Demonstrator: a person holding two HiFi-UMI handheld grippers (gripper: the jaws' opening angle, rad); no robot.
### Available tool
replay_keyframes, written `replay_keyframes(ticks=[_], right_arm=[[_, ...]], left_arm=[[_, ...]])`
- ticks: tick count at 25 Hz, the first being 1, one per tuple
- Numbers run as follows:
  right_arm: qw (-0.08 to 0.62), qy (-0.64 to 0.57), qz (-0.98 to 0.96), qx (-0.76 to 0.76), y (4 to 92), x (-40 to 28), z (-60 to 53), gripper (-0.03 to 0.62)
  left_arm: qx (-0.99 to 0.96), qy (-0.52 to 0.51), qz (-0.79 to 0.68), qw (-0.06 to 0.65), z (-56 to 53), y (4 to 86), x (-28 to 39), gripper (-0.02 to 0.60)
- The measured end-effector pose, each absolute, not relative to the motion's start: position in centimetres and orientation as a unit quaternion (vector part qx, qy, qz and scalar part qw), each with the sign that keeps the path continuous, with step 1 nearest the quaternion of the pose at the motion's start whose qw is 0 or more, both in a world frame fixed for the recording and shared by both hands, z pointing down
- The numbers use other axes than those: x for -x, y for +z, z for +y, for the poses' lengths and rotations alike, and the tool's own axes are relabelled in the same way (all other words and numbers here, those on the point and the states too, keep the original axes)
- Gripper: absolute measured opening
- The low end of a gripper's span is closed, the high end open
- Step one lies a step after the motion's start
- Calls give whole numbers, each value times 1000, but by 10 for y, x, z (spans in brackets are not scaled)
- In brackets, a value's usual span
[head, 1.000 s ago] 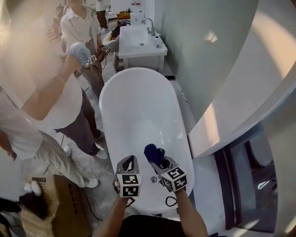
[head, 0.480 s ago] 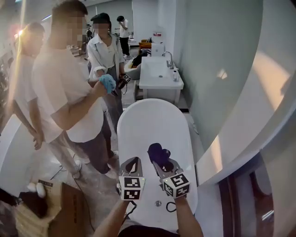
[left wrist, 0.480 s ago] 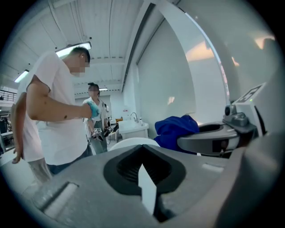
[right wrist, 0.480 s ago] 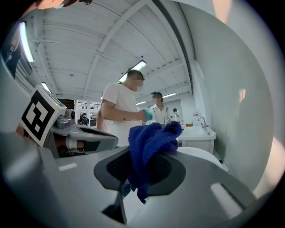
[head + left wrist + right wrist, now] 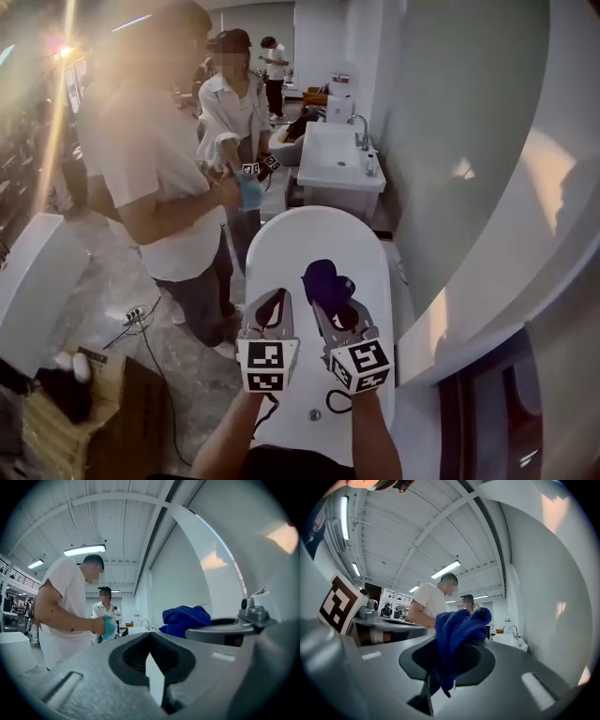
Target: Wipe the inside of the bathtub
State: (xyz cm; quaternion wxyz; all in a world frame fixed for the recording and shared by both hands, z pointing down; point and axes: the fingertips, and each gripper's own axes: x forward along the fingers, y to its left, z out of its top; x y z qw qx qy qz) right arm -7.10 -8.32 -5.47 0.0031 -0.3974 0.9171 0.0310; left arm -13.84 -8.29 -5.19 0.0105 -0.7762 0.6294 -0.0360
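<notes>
A white freestanding bathtub point(image 5: 314, 234) stretches away beneath and ahead of the two hand-held grippers, its near half under them in the head view. To the left of the left hand-held gripper point(image 5: 274, 300), on the floor beside the tub, stands a person in a white T-shirt point(image 5: 155, 159) holding a light-blue cloth point(image 5: 250, 192). A second person in a white shirt point(image 5: 234, 103) stands just beyond. Straight ahead of both hand-held grippers, past the tub's far end, is a white washbasin point(image 5: 337, 155) with a tap. A cardboard box point(image 5: 108, 412) sits on the floor, low and well to the left of the left hand-held gripper.

The left hand-held gripper point(image 5: 150, 641) has its jaws drawn together with nothing between them. Just beside it, the right hand-held gripper point(image 5: 330, 302) is clamped on a dark blue cloth point(image 5: 323, 279). The cloth point(image 5: 459, 630) bunches up above the jaw tips of the right hand-held gripper point(image 5: 451, 656) and trails a fold down between them. From the left hand-held gripper's own view the cloth point(image 5: 185, 618) shows up and to the right. A small round drain point(image 5: 314, 413) lies in the tub floor, behind and below the marker cubes.
</notes>
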Motion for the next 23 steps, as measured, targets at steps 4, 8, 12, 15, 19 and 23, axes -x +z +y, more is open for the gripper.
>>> replay_keyframes(ticks=[4,8,12,15,19,23], right_arm=[[3,37,911,411,-54,67,-89,87],[-4,47,905,423,-52,68,-88,86],[-8,51,900,433,-51,53,-95,86],[-10,60,898,437,-54,48,-95,86],[-13,66,895,441,-56,46,-93,86],[-12,70,893,445,-57,44,-97,86]], left_arm=[[778,-26,628,7,-86,-49,134,5],[781,-18,625,3,-87,-47,138,5],[784,-15,620,4,-94,-47,126,5],[788,-13,616,3,-96,-47,119,5],[795,-13,607,2,-96,-47,113,5],[799,-13,602,4,-100,-47,109,5]])
